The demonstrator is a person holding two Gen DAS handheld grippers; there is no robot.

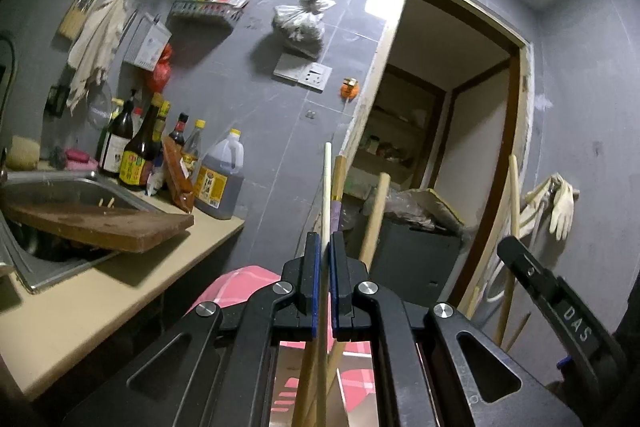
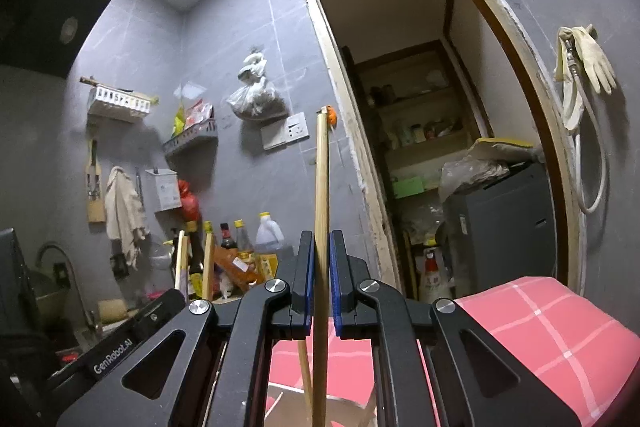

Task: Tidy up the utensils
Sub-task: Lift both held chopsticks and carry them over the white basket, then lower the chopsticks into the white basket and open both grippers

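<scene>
My left gripper (image 1: 324, 247) is shut on a pale chopstick (image 1: 326, 187) that stands up between its blue pads. Beside it rise two more sticks: one with a gold and purple band (image 1: 338, 183) and a plain wooden one (image 1: 376, 215). My right gripper (image 2: 321, 247) is shut on a long wooden chopstick (image 2: 321, 179) that points up toward the wall. A second thin stick (image 2: 305, 367) crosses below the right gripper's jaws. The right gripper's body also shows in the left wrist view (image 1: 560, 303). The left gripper's body and its sticks (image 2: 181, 259) show at the lower left of the right wrist view.
A steel sink (image 1: 72, 187) with a wooden cutting board (image 1: 104, 223) across it sits in the beige counter (image 1: 120, 283) at left. Sauce and oil bottles (image 1: 216, 183) stand by the wall. A pink checked cloth (image 2: 552, 327) lies below. An open doorway (image 2: 440, 147) is at right.
</scene>
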